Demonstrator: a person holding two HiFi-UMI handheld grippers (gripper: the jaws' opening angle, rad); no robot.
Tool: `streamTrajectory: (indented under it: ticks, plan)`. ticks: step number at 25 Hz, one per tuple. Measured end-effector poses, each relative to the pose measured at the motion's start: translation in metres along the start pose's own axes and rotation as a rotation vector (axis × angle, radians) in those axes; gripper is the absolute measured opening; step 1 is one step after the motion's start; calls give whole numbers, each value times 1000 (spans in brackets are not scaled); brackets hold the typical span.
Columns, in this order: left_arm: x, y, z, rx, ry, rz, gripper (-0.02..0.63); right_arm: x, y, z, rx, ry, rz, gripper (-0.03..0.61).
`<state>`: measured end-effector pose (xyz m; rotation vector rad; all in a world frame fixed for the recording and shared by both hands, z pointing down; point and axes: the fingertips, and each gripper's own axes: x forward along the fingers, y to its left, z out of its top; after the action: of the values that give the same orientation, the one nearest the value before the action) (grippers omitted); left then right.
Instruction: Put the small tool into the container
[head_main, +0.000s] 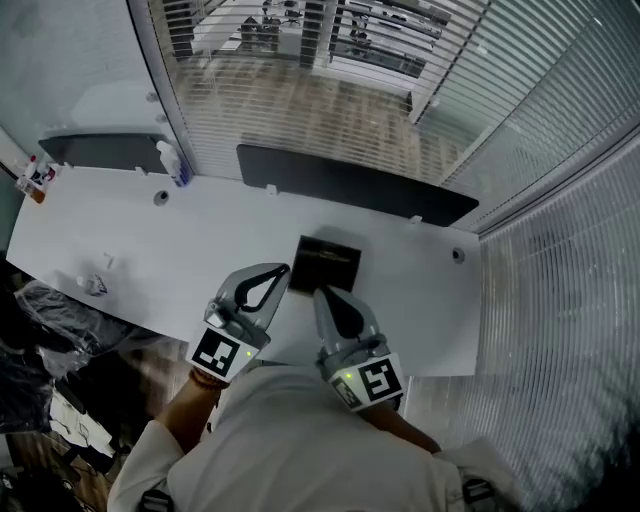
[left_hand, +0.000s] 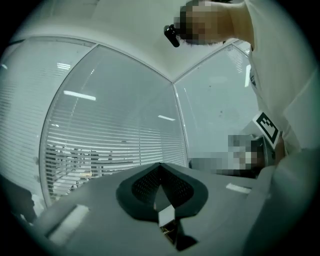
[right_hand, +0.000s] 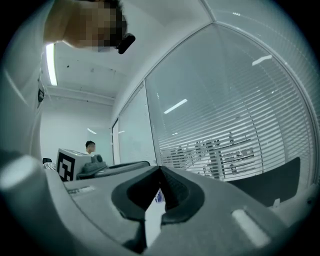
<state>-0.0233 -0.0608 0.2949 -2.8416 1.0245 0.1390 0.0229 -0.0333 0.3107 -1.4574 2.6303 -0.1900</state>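
— Black box (head_main: 328, 262) on the white table (head_main: 150, 240), just past both grippers' tips.
— And the fingers?
— Left gripper (head_main: 283, 269): pressed together, nothing between. Right gripper (head_main: 320, 293): together too, empty.
— The small tool?
— Can't tell. Only tiny blurred bits (head_main: 95, 285) lie near the table's left edge.

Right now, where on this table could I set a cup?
The widest bare stretch of table lies between the black container and the small clutter at its left end. A narrower patch lies right of the container. Around the left gripper and right gripper it is crowded.
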Motion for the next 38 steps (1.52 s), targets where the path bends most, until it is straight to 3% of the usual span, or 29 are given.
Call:
streamTrajectory:
  ticks: [9, 17, 38]
  plan:
    - [-22, -15, 20, -53, -33, 131, 3, 2, 7, -5, -17, 6, 32, -2]
    - [-24, -15, -3, -88, 26, 156, 3, 2, 8, -4, -22, 0, 19, -2]
    - [-20, -16, -12, -97, 43, 135, 3, 3, 6, -1, -54, -12, -3, -3]
